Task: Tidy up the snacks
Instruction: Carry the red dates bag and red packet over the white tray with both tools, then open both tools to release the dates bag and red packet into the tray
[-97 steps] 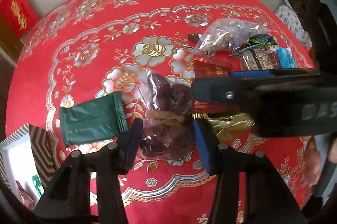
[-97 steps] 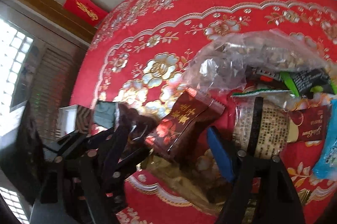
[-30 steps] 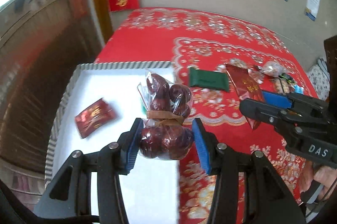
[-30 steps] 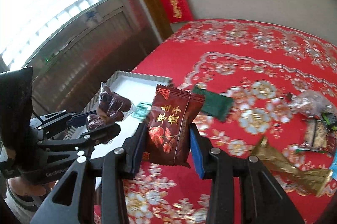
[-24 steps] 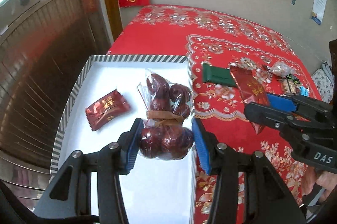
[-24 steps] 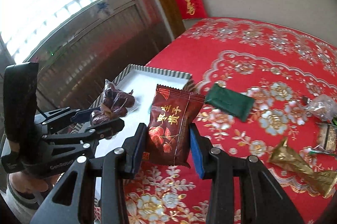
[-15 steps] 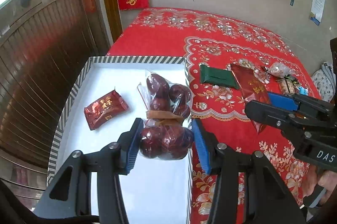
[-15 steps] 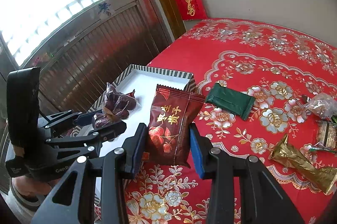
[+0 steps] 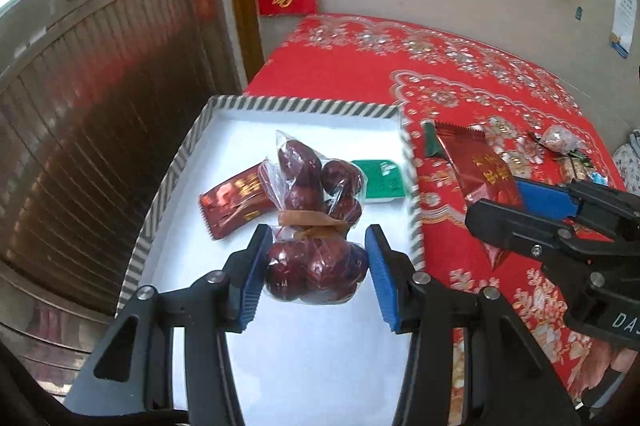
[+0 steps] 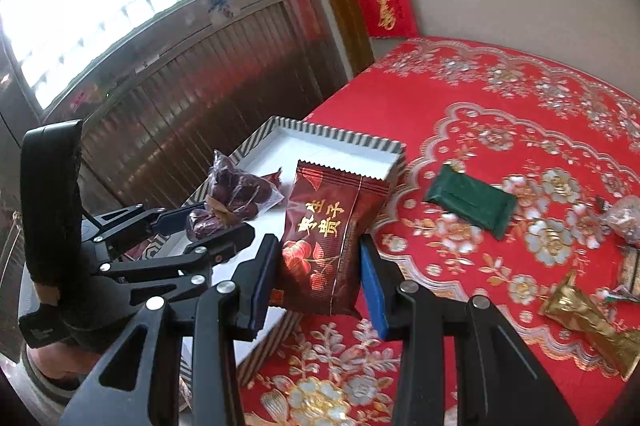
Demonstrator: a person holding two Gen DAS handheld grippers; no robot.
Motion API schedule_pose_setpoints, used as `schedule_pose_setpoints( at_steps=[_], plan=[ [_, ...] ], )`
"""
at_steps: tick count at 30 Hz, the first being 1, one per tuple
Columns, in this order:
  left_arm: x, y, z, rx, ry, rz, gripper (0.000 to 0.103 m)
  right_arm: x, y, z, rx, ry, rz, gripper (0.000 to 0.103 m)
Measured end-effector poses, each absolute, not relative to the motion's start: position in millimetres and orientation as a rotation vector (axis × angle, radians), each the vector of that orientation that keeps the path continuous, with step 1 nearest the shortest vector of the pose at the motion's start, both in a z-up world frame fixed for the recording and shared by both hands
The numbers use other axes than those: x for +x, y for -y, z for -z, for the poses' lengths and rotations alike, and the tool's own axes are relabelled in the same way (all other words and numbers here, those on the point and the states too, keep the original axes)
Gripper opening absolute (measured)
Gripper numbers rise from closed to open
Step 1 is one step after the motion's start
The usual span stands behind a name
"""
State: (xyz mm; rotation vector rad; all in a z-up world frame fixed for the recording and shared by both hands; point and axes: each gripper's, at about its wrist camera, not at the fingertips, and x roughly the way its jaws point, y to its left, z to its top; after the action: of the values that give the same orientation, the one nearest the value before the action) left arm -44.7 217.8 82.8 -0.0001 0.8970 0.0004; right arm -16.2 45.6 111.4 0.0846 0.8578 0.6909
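Observation:
My left gripper is shut on a clear bag of red dates and holds it above the white striped-rim tray. The tray holds a red snack packet and a green cup. My right gripper is shut on a dark red snack packet, held above the tray's right edge; it also shows in the left wrist view. The dates bag and left gripper show at the left of the right wrist view.
The red flowered tablecloth bears a green packet, a gold wrapper and a clear bag of snacks further right. A brown slatted wall runs close along the tray's left side.
Both grippers lifted their snacks off the pile and carried them left to the tray. In the last second they edged further over it; the green cup has come into view behind the dates.

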Motion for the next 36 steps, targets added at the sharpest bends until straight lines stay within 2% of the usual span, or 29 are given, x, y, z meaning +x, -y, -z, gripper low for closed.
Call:
schedule_pose_setpoints(
  at_steps=[15, 29, 30, 31, 33, 36],
  plan=[
    [-34.2, -265.2, -35.1, -0.057, -0.987, -0.094, 0.050, 5.9, -125.8, -64.2, -0.077, -0.983, -0.728, 0.040],
    [-34.8, -277.8, -29.3, -0.085, -1.013, -0.165, 0.052, 3.3, -140.6, -52.0, -0.118, -0.991, -0.699, 0.041],
    [-30.2, -277.5, -28.4, -0.089, -1.012, -0.170, 0.054, 2.0, -139.2, -52.9, -0.107, -0.990, -0.702, 0.041],
    [-31.3, -279.0, -28.7, -0.096, -1.011, -0.177, 0.063, 1.4, -137.8, -54.0, -0.099, -0.989, -0.703, 0.041],
    [-32.3, -282.5, -28.4, -0.118, -1.022, -0.187, 0.075, 1.4, -135.7, -56.7, -0.097, -0.985, -0.700, 0.041],
    [-36.8, -285.7, -31.4, -0.144, -1.004, -0.194, 0.079, 0.5, -129.7, -62.3, -0.075, -0.968, -0.705, 0.047]
  ],
)
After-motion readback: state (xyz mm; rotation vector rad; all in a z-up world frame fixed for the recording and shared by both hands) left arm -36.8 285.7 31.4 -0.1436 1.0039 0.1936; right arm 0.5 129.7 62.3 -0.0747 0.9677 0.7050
